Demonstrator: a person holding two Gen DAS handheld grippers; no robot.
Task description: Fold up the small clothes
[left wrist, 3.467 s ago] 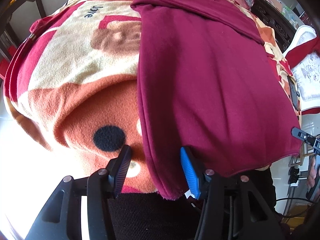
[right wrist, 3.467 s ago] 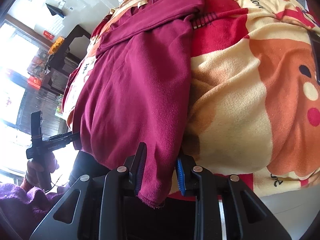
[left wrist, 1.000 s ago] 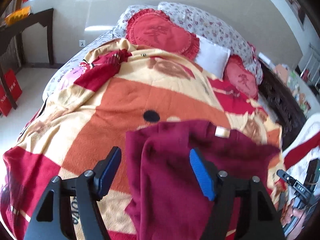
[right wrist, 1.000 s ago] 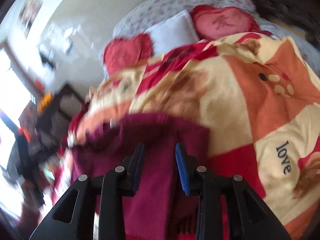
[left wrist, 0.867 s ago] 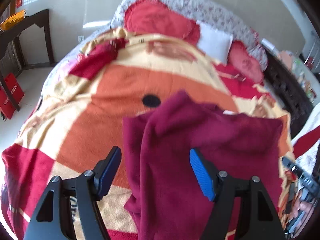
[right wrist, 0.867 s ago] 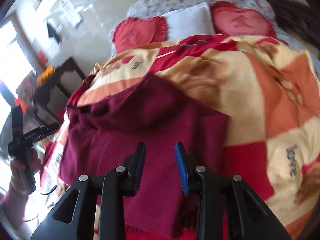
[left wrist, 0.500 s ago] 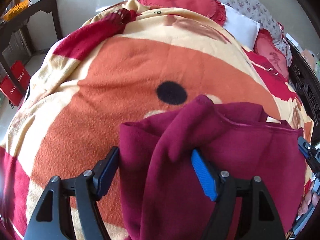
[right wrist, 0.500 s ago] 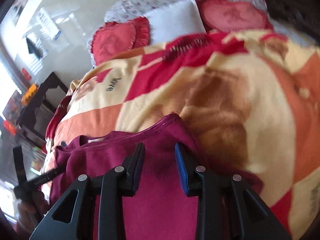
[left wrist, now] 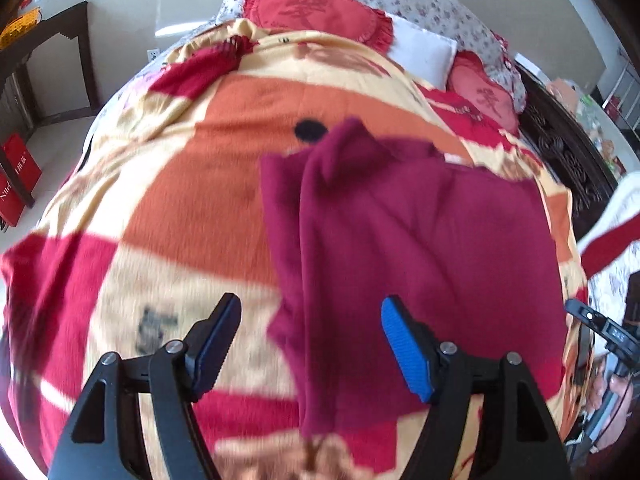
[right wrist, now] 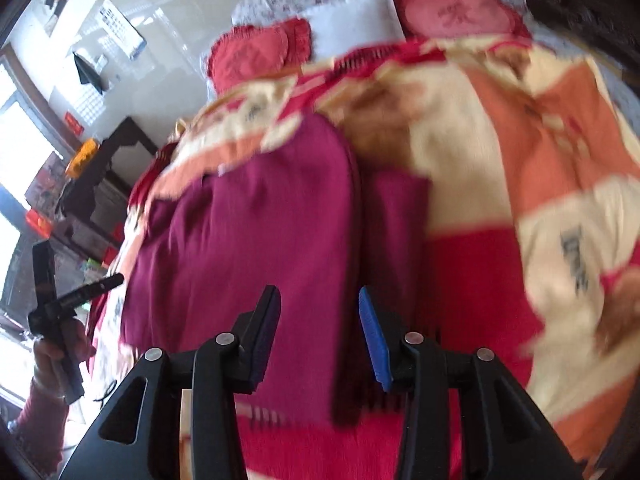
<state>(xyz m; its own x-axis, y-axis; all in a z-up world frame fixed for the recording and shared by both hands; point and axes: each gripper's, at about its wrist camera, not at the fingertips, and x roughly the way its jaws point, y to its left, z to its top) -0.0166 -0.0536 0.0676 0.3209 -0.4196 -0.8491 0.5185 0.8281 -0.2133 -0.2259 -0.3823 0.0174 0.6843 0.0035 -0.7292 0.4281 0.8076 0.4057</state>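
Blanket (left wrist: 192, 184) under maroon garment (left wrist: 420, 240) | left tool (left wrist: 310, 344) spread wide, tilted down | right tool (right wrist: 318, 332) just parting, empty

A bed (left wrist: 560, 148) carries a patterned blanket (left wrist: 192, 184). On it lies a maroon garment (left wrist: 420, 248), seemingly folded. Pillows (left wrist: 420, 52) rest at the head.

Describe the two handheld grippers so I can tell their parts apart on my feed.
Both are alike: the left gripper and the right gripper have black plastic frames with triangular cut-outs and silver pivot screws. Each has one blue ribbed finger pad and one dark pad. The person's sleeve in the right wrist view is pink knit.
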